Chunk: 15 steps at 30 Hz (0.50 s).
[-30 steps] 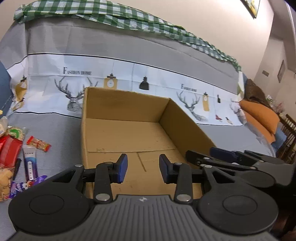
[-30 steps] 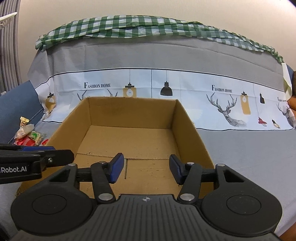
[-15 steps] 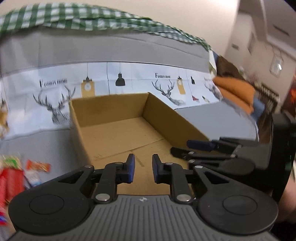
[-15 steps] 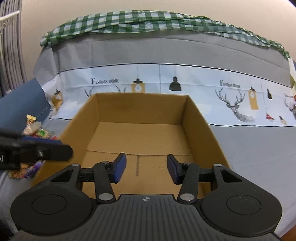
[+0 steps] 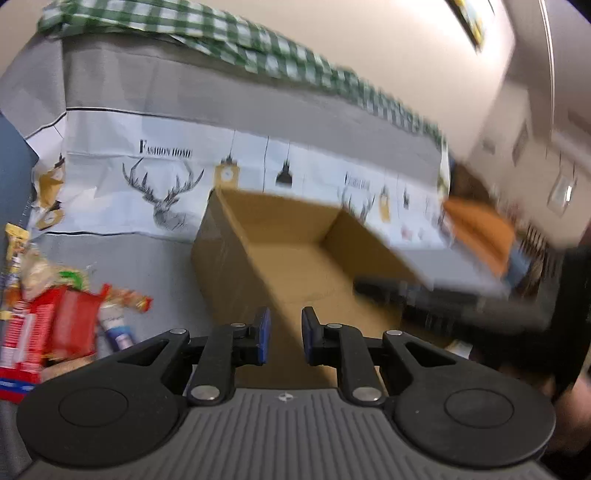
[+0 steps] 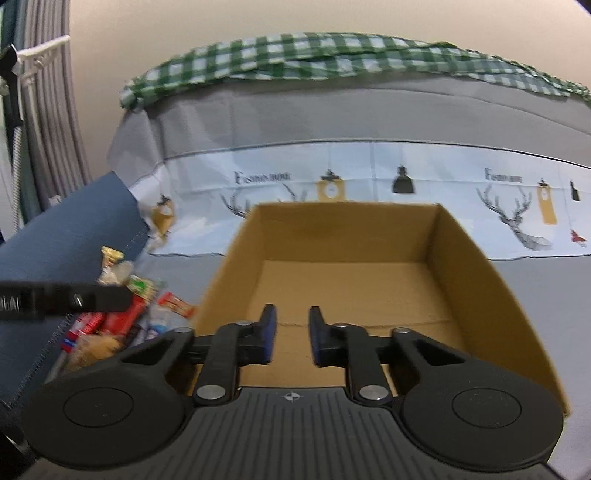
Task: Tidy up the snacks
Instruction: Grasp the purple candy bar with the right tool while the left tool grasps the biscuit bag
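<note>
Grey sofa seat (image 6: pixel 535 295) — cardboard box (image 6: pixel 461 258), snack packets (image 6: pixel 122 317) on it.

A sofa (image 6: pixel 332 122) under a grey cover printed with deer and lamps fills the room's middle. A green checked cloth (image 6: pixel 332 55) lies along its back's top edge. Behind rises a plain beige wall (image 6: pixel 332 18); grey curtains (image 6: pixel 48 122) hang at left.

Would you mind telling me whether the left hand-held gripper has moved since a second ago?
Yes: the left hand-held gripper swung left, toward the snacks, off the cardboard box.
</note>
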Motion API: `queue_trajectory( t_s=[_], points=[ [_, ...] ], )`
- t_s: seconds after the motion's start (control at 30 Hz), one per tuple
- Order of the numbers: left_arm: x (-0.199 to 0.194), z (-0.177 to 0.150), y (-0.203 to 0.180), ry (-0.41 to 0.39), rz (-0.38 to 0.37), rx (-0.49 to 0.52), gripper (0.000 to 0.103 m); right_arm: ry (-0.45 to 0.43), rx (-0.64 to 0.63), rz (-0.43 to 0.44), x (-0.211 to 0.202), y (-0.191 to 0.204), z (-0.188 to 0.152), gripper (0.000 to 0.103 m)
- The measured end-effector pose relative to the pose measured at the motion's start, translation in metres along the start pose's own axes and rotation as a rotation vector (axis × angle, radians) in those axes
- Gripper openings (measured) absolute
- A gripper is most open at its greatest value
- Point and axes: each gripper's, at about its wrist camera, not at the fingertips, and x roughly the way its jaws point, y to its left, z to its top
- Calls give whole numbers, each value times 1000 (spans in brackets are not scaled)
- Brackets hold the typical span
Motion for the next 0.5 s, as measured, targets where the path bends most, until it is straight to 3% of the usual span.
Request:
queue_trajectory(
  t_s=[0.07,0.1,0.2,0.33,0.5],
  points=[
    [-14,-11,-1,35,97,121,19,-20,4,30,-2,12,0,14],
    [-20,-14,3,41,140,131,19,-25,6,53,-2,19,0,14],
    [-50,-17,33,-65,182,-27,19,-17,4,124,-3,38,0,14],
    [-63,-32,72,-103,277,-221,19,17,-19,185,6,66,-7,14],
    [-45,-46,106,-26,349,-336,20,84,-44,243,22,100,-20,15]
  ],
)
